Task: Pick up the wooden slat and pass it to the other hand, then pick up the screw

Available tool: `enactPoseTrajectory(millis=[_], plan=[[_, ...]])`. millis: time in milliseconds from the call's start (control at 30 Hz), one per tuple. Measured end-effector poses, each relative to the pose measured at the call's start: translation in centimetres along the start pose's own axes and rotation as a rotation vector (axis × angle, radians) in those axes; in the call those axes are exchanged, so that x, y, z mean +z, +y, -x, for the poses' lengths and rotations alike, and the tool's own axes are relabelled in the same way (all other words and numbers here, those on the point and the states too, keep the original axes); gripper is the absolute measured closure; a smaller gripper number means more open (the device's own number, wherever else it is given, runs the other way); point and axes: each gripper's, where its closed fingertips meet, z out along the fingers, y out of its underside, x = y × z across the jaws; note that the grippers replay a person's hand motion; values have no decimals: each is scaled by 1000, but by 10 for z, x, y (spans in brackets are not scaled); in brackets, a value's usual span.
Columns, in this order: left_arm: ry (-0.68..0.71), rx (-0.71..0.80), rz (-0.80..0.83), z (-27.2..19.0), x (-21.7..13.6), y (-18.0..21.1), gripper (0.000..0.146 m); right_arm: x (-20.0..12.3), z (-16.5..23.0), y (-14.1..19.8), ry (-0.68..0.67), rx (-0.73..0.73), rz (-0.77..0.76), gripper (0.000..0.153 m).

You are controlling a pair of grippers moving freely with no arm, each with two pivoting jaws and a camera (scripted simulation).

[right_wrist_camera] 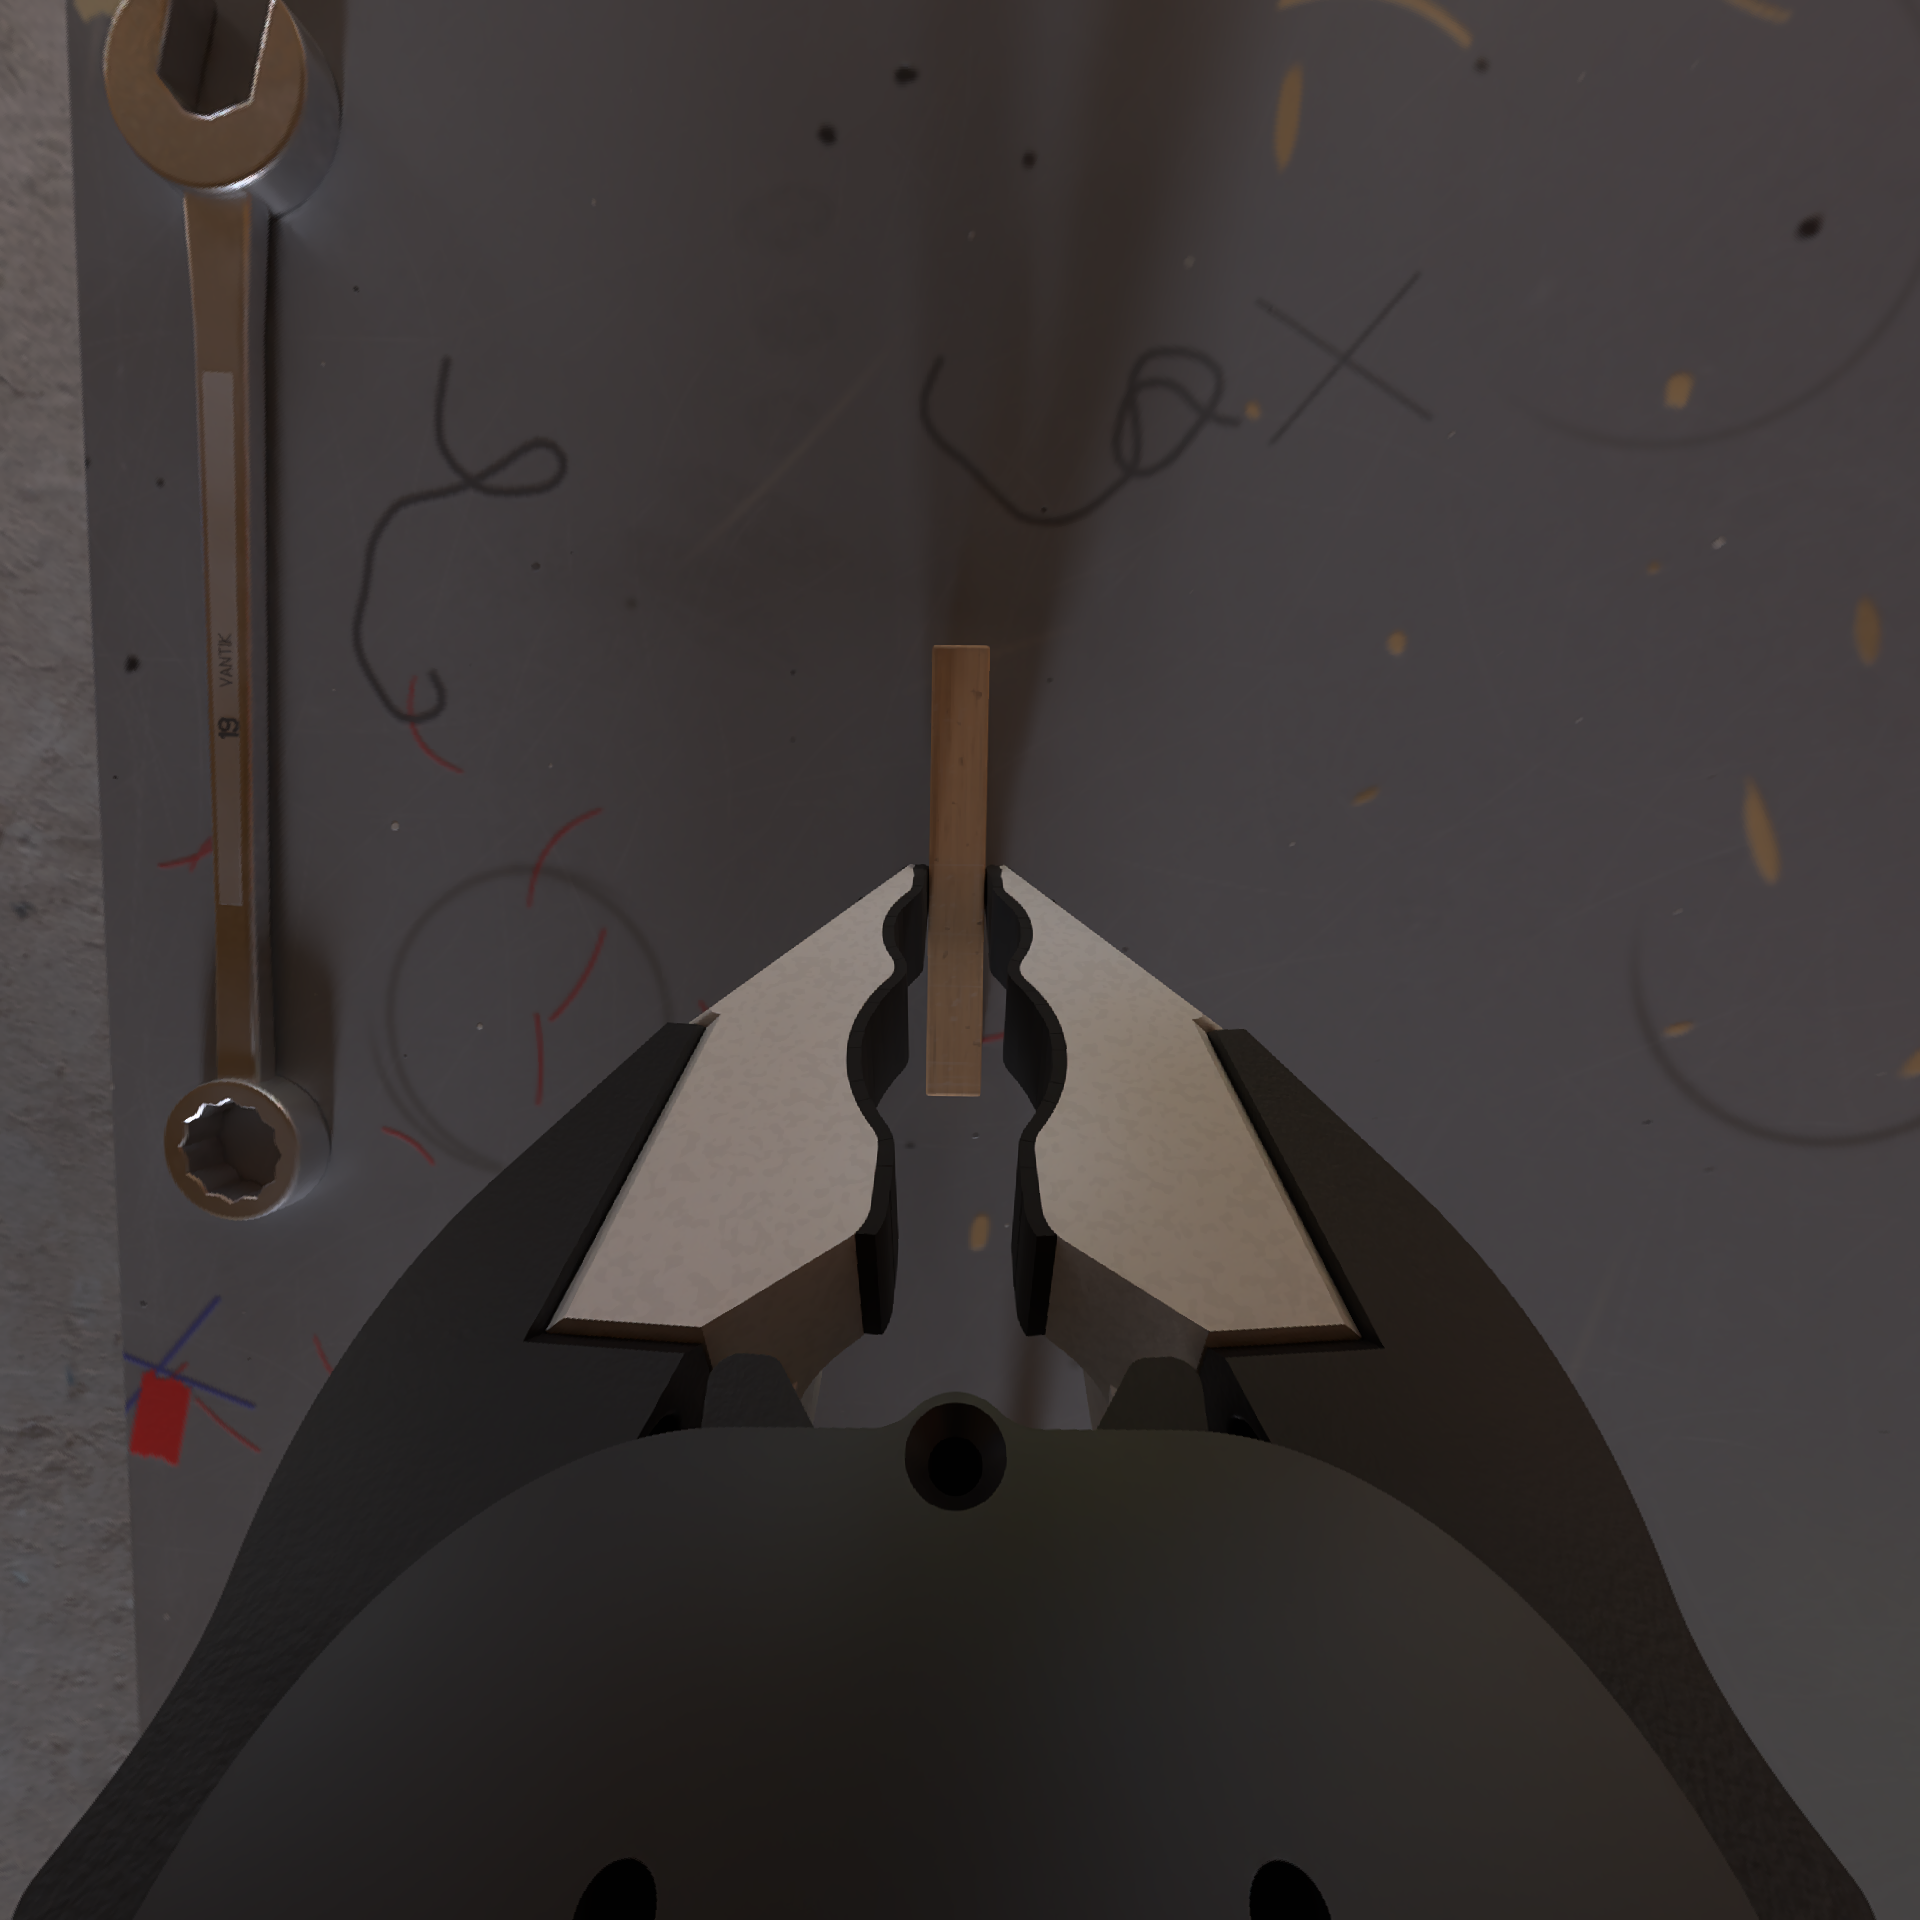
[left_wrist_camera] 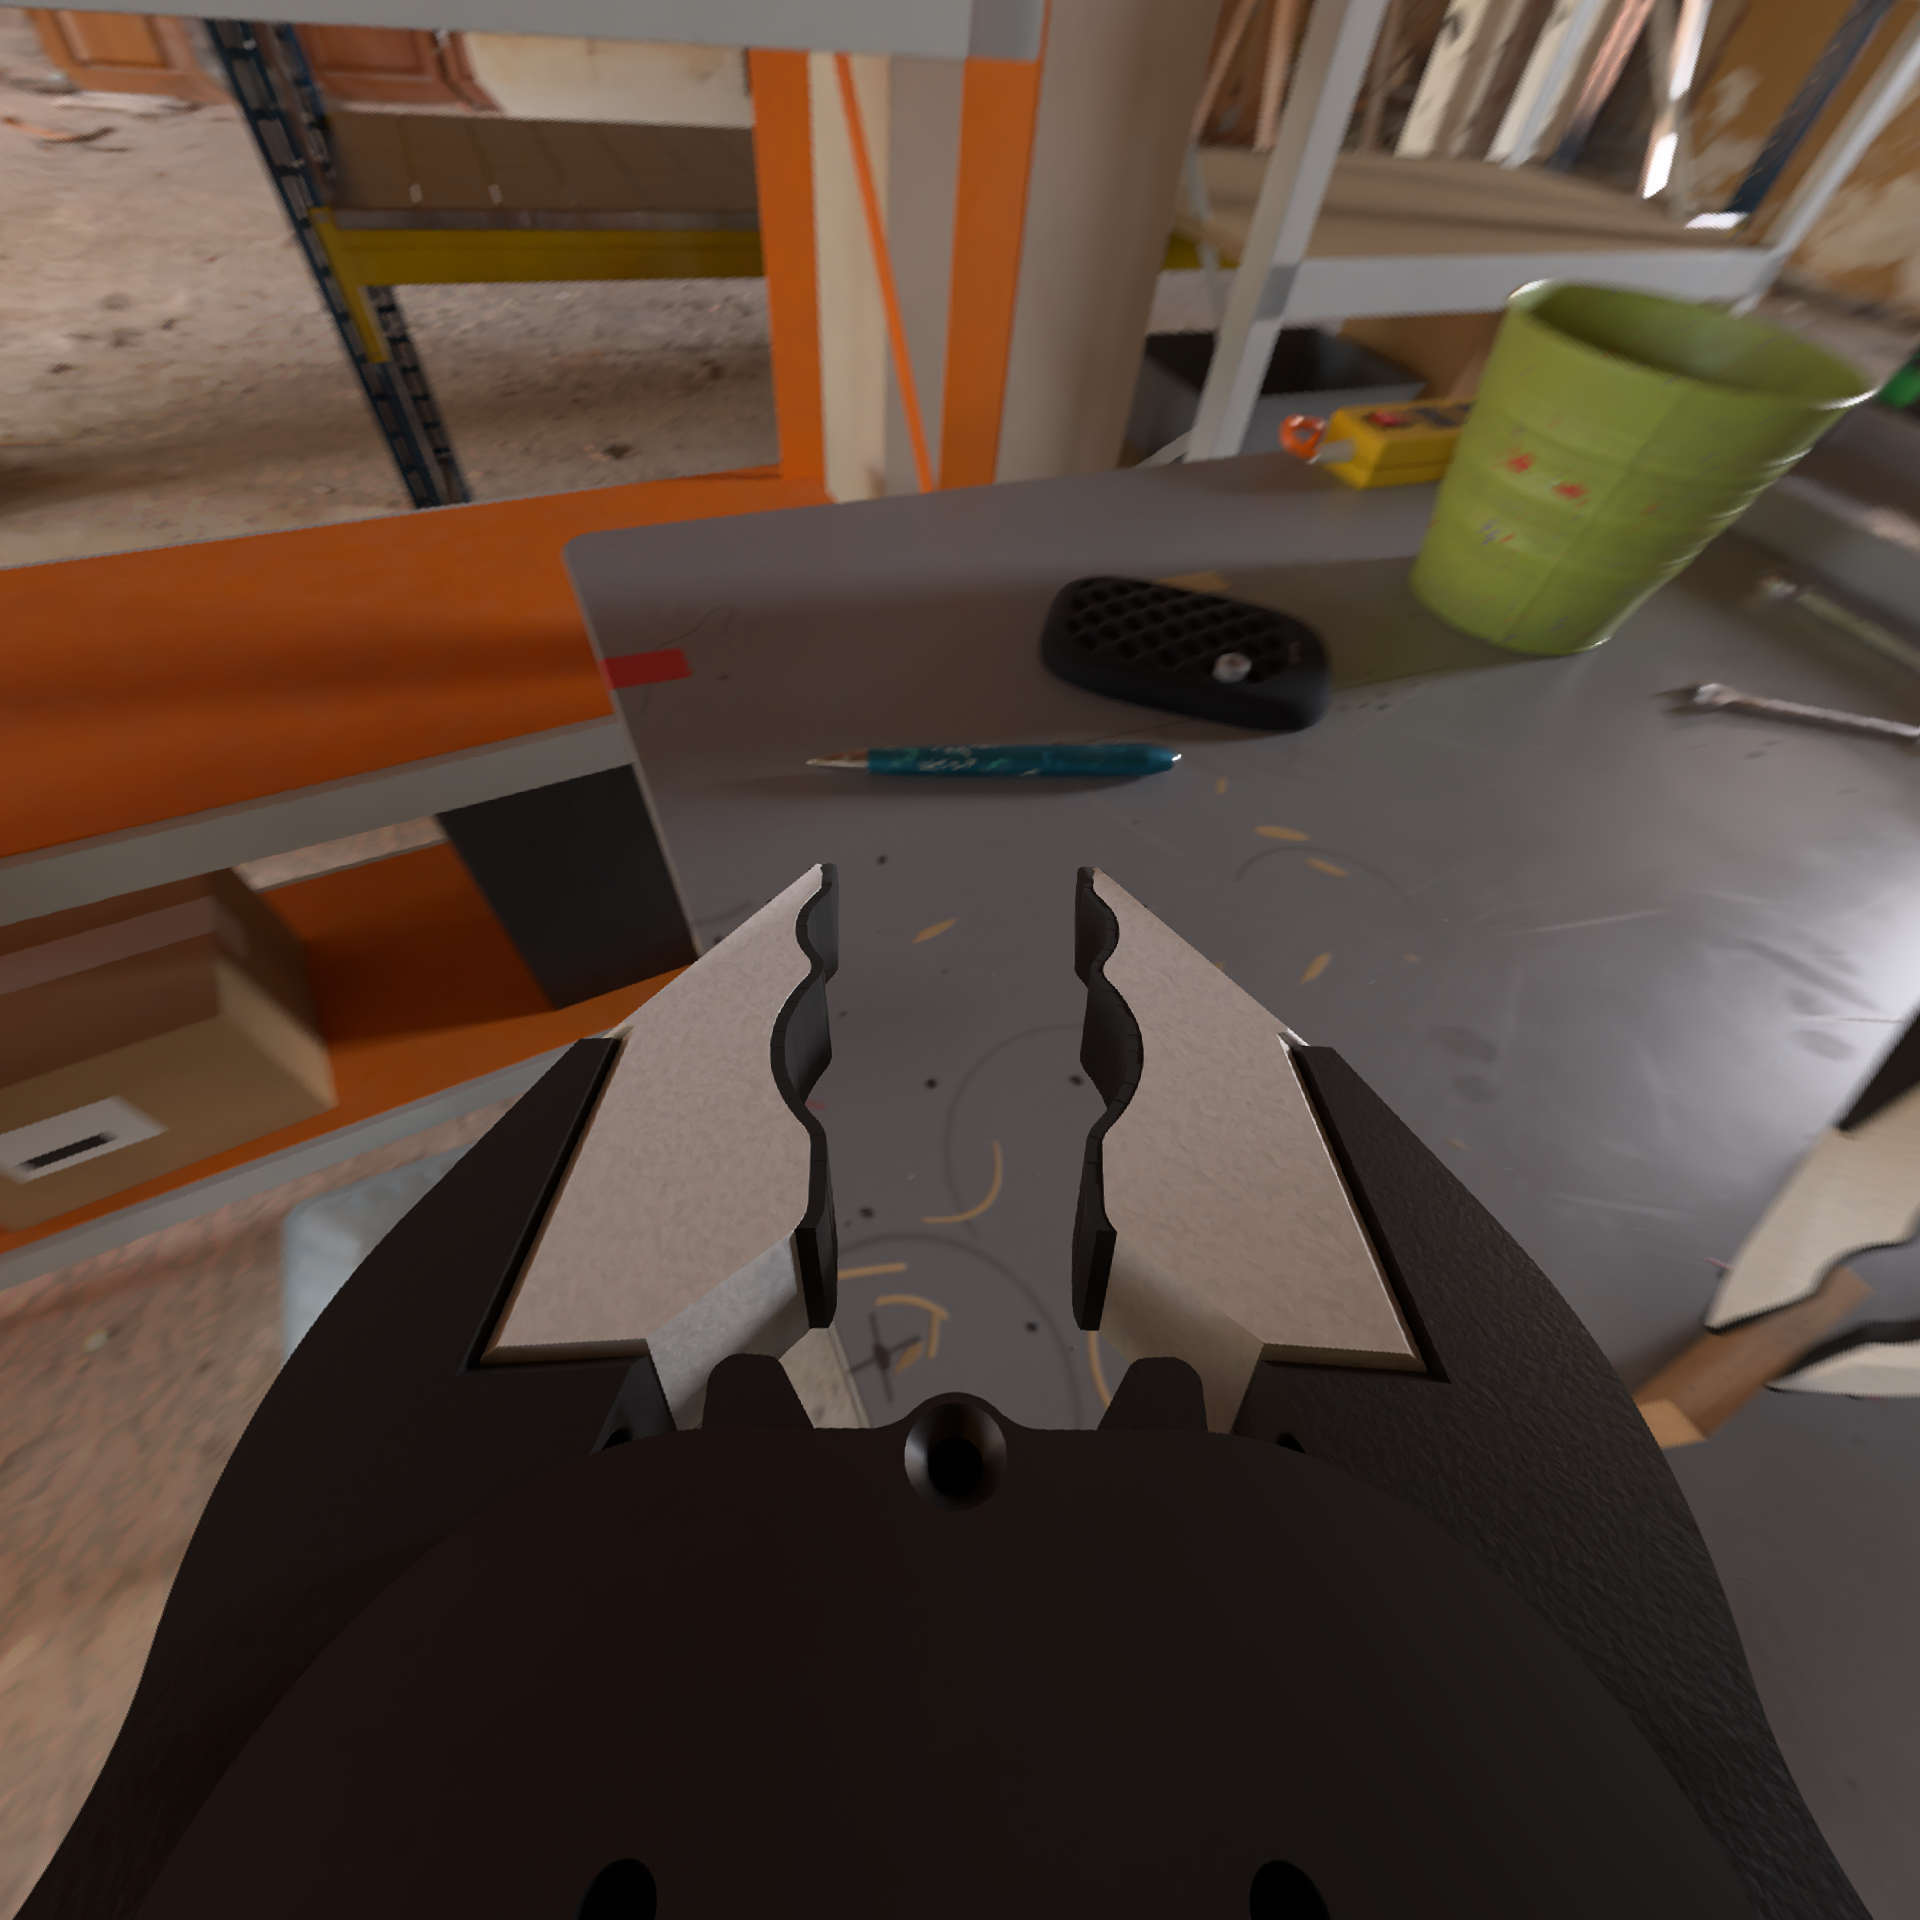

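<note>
My right gripper [right_wrist_camera: 958, 878] is shut on the wooden slat [right_wrist_camera: 957, 769], seen edge-on, and holds it above the grey table [right_wrist_camera: 1351, 727]. The slat sticks out past the fingertips. In the left wrist view that gripper [left_wrist_camera: 1813, 1236] and the slat [left_wrist_camera: 1756, 1356] show at the right edge. My left gripper [left_wrist_camera: 956, 883] is open and empty above the table's near left part. A small silver screw [left_wrist_camera: 1231, 665] sits on a black honeycomb tray [left_wrist_camera: 1132, 623] farther ahead, apart from both grippers.
A blue pen [left_wrist_camera: 997, 761] lies between my left gripper and the tray. A green bucket [left_wrist_camera: 1600, 468] stands at the back right, a yellow tool [left_wrist_camera: 1382, 442] behind it. A steel wrench [right_wrist_camera: 234, 644] lies along the table edge; it also shows in the left wrist view [left_wrist_camera: 1787, 709]. Orange shelving [left_wrist_camera: 312, 644] stands to the left.
</note>
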Motion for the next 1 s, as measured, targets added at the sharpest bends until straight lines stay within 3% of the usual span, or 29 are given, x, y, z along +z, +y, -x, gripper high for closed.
enactPoseTrajectory(millis=[100,200,300,433,533,667,767,933,1000], plan=[[119,-32,-77,-15,-6,-13,100,-15,-4,-21,-58,22,-115,143],[282,-75,-265,-33,-24,-38,94,-55,-14,-67,-173,82,-449,143],[360,-121,-469,-34,-51,-64,84,-96,-38,-106,-224,170,-809,143],[438,-135,-572,-34,-72,-76,63,-122,-58,-120,-407,344,-1174,143],[557,-161,-529,-59,-71,-73,63,-119,-66,-115,-486,491,-1202,143],[701,-98,-332,-114,-55,-49,84,-108,-63,-104,-404,469,-1094,143],[781,-114,-180,-141,-41,-29,93,-115,-63,-102,-386,467,-1103,143],[863,-359,-223,-153,-29,-34,110,-115,-62,-103,-393,489,-1116,143],[856,-383,-249,-153,-27,-35,120,-113,-59,-106,-428,500,-1122,143]])
